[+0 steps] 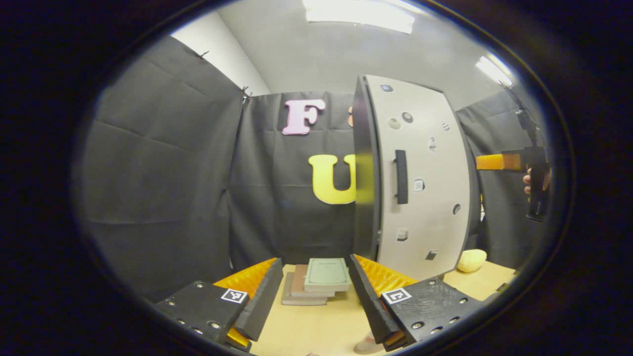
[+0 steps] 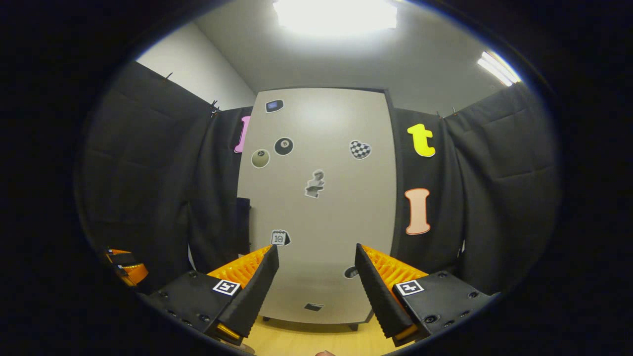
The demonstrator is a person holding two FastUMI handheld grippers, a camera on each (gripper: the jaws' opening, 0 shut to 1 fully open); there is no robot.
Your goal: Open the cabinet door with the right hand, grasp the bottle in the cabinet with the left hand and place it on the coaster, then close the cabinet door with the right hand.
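Left tool (image 1: 310, 296): released, nothing between the fingers. Straight ahead of it on the counter (image 1: 316, 331), a stack of books (image 1: 319, 282); cover text too small to read. Ahead-right, the cabinet (image 1: 415, 178), door shut, dark handle (image 1: 401, 176) facing the tool, stickers on the door, unreadable. Yellowish lump (image 1: 471, 260) on the counter beyond the cabinet's right side. Far right, a hand (image 1: 529, 182) holds the other tool.

Right tool (image 2: 316, 291): released, empty, facing the cabinet's flat sticker-covered side (image 2: 321, 198) head-on. One calendar sticker (image 2: 280, 238) reads "10", another is an 8-ball (image 2: 284, 146).
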